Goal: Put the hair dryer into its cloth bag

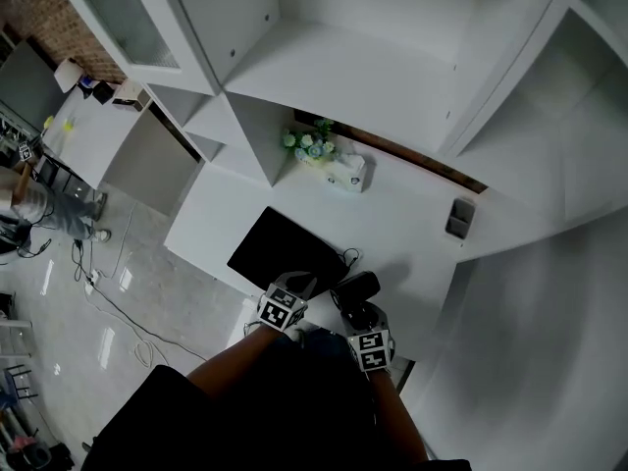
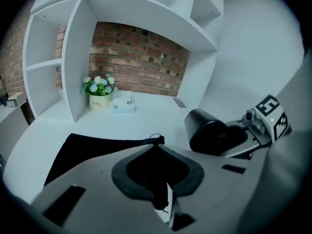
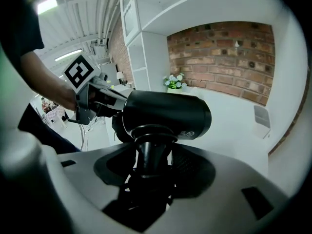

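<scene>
The left gripper [image 2: 157,152] is pinching the near corner of the bag [image 2: 92,147]. Its jaws are almost together, with a fold of black cloth and a thin cord caught between the pads. The bag is lying flat on the desk [image 1: 412,214], spreading away from that pinched corner. The right gripper [image 3: 148,150] is clamping the dryer [image 3: 165,113] by its handle, jaws standing wide around it, with the barrel lying crosswise above them. The dryer is sitting just beside the bag's near right corner, close to the left gripper. Beyond the bag's far edge, flowers [image 1: 309,145] and a tissue box [image 1: 345,173] are standing side by side under the shelves.
</scene>
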`<state>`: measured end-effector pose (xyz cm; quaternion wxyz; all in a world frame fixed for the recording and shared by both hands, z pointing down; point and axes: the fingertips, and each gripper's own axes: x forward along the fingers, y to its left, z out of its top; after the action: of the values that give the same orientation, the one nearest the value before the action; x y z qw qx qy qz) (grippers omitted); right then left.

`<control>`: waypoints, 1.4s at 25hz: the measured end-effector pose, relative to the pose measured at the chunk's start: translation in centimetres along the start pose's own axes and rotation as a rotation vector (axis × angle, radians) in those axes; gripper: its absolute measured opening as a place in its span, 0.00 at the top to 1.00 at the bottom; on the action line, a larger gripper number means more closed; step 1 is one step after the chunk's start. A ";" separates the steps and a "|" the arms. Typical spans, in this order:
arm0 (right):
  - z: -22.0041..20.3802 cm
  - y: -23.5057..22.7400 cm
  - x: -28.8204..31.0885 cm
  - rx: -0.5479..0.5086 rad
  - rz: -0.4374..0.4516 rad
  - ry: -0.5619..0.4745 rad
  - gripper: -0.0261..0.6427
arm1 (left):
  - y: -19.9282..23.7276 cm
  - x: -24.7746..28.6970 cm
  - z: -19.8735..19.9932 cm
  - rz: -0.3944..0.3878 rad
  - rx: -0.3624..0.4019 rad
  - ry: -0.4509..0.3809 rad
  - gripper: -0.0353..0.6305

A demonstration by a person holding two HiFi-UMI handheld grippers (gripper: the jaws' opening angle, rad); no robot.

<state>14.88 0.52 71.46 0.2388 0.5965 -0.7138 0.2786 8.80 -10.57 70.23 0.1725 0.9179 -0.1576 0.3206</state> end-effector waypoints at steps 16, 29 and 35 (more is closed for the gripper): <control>-1.1 1.6 5.4 -0.069 0.173 0.165 0.60 | -1.4 0.0 2.1 0.009 -0.117 -0.081 0.89; -2.3 3.4 7.9 -0.144 0.242 0.254 0.60 | -3.9 -0.1 1.5 -0.042 -0.101 -0.103 0.89; -2.1 3.6 9.6 -0.256 0.278 0.299 0.60 | -5.6 -0.2 0.2 -0.065 -0.006 -0.080 0.89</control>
<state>9.67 -4.51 79.07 0.3748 0.4094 -0.7754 0.3012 11.00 -5.67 68.73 0.1792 0.9341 -0.1353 0.2774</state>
